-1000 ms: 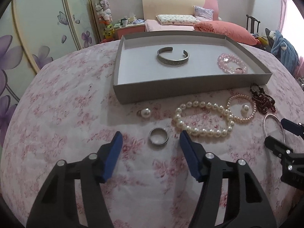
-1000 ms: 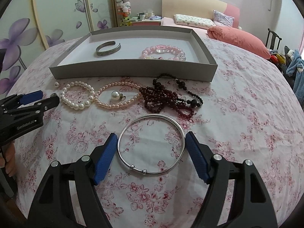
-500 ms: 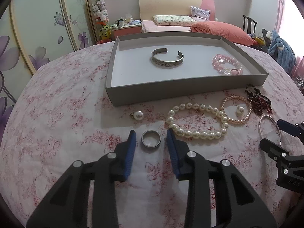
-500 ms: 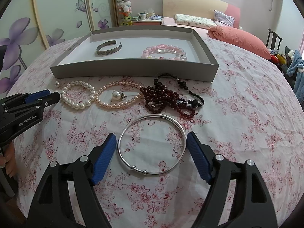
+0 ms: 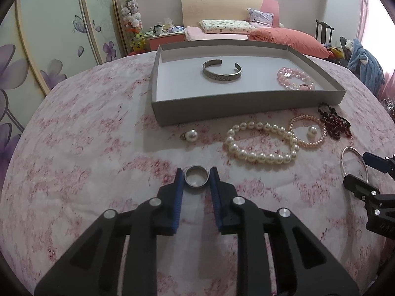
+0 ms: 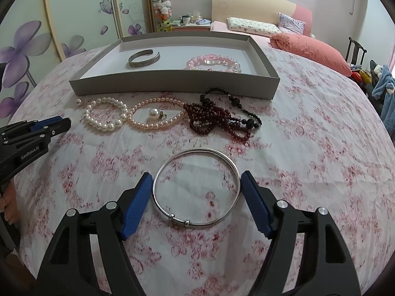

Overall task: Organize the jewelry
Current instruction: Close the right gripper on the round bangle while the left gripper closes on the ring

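Left wrist view: left tool [image 5: 197, 177], jaws just closing, now pinches the ring [image 5: 196, 176] on the bed below the tray [image 5: 246, 98]. Lift gently, keeping it level. Right tool [image 6: 196, 189] stands apart around the bangle [image 6: 196, 187].

Left tongs [image 5: 197, 178] around ring [image 5: 196, 175]

A bed [image 5: 222, 28] with a coral quilt [image 5: 284, 40] stands at twelve o'clock. Stuffed toys [image 5: 130, 19] stack at eleven o'clock. A dark chair [image 6: 355, 49] sits at two o'clock.
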A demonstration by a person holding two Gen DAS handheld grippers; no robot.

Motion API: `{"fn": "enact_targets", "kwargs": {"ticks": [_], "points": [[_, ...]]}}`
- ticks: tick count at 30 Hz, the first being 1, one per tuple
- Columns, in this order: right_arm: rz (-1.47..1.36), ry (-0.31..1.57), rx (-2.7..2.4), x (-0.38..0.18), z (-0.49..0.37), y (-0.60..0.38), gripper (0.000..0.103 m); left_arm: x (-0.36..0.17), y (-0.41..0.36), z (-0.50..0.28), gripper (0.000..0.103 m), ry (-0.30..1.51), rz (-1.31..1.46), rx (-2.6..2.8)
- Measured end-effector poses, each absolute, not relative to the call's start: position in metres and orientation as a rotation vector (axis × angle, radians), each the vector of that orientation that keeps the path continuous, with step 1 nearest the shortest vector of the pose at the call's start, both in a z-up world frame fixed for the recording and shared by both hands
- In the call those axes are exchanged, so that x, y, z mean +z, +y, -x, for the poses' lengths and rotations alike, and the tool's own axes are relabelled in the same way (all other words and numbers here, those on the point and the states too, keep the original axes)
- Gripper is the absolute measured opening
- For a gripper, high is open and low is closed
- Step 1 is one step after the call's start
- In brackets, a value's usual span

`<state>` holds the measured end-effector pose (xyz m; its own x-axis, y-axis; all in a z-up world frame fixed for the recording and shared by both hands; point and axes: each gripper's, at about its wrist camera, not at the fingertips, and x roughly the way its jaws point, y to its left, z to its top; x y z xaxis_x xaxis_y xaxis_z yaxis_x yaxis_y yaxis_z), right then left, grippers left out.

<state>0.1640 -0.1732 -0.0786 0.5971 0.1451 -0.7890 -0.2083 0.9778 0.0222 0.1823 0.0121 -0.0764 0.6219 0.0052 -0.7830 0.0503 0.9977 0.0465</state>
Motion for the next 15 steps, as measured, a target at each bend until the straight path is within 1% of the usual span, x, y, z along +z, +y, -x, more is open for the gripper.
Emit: {"fn": "enact_targets", "kwargs": {"ticks": [7, 15], "points": [[0.071, 0.903, 0.202, -0.0793, -0.1625, -0.1746, 0.073, -0.0776, 0.018, -0.1762, 0.022, 0.899, -0.05, -0.051], [0.071, 0.904, 0.205, -0.0795, -0.1621, -0.1737, 0.074, -0.0781, 0.0185, -0.1779, 0.025, 0.899, -0.06, -0.052]]}}
